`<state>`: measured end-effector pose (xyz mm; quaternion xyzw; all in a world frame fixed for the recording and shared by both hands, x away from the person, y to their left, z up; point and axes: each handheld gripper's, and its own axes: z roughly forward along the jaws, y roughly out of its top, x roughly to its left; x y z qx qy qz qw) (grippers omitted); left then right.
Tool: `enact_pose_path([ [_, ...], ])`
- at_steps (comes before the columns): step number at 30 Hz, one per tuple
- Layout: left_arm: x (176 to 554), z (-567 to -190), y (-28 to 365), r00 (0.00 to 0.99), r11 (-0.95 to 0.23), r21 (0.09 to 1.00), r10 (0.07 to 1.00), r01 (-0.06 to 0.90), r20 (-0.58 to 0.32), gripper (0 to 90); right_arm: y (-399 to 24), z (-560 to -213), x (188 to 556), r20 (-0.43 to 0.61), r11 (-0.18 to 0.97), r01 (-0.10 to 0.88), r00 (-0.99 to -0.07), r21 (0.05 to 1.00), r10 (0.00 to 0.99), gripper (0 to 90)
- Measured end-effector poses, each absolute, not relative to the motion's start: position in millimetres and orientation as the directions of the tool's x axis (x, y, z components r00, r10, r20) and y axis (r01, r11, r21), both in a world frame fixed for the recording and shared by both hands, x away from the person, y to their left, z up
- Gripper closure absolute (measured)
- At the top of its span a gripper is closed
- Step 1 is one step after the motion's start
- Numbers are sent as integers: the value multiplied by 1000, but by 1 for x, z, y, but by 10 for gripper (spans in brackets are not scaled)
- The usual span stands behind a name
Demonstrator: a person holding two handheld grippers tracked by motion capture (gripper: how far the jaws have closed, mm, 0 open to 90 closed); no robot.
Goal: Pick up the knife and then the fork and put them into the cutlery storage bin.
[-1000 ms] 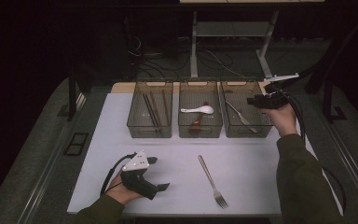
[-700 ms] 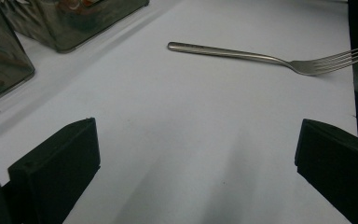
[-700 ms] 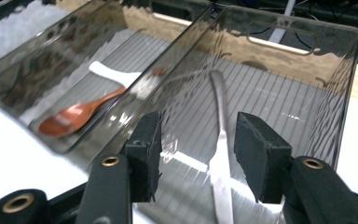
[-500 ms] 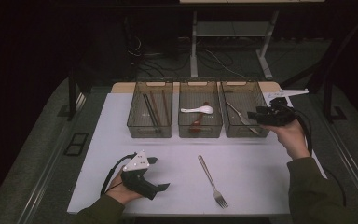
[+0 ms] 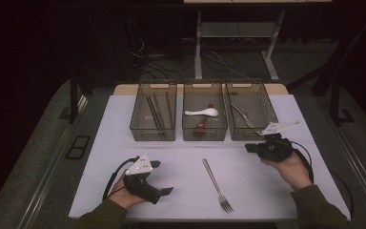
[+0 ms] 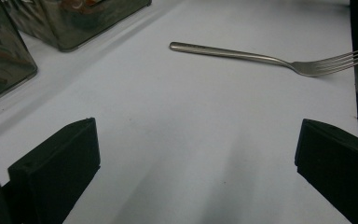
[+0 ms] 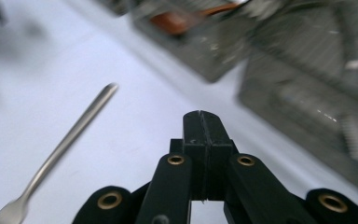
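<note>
1. The fork point(image 5: 215, 184) lies on the table point(image 5: 105, 143) in front of the middle bin point(image 5: 204, 118), tines pointing toward the person, handle toward the bins.
2. The left bin point(image 5: 153, 118) holds chopsticks point(image 5: 158, 112); the middle bin, a white spoon point(image 5: 201, 113); the right bin point(image 5: 249, 117), metal cutlery point(image 5: 243, 115).
3. The left gripper point(image 5: 163, 177) has its jaws apart, empty; the right gripper point(image 5: 249, 148) has just closed its jaws together, empty.

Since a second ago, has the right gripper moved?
Yes. The right gripper came down from beside the right bin to the table in front of it, jaws now shut.

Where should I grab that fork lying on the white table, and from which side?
Grip the fork at mid-handle, coming straight down with the jaws across its narrow width. It lies flat, handle towards the bins, tines towards the person, with bare table on both sides. The right gripper, now shut, would probably need opening first.
</note>
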<state>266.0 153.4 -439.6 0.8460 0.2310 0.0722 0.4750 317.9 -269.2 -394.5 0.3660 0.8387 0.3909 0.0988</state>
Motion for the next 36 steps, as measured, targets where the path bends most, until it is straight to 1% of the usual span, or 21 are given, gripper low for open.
enact_pose_path([
  [5, 266, -440, 154, 883, -440, 838, 460, 323, -98, 0, -256, -406, 297, 158, 458, 531, -757, 713, 634, 900],
  [13, 267, -440, 154, 879, -439, 835, 465, 332, -104, 0, -223, -418, 270, 158, 546, 483, -830, 685, 536, 900],
  [20, 267, -440, 154, 882, -444, 835, 461, 327, -100, 0, -188, -426, 257, 155, 614, 429, -881, 662, 448, 900],
  [26, 267, -441, 153, 882, -442, 835, 459, 327, -102, 0, -175, -432, 255, 150, 640, 428, -884, 637, 442, 900],
  [36, 266, -440, 153, 884, -445, 835, 457, 325, -100, 0, -167, -439, 253, 139, 678, 432, -886, 595, 442, 900],
])
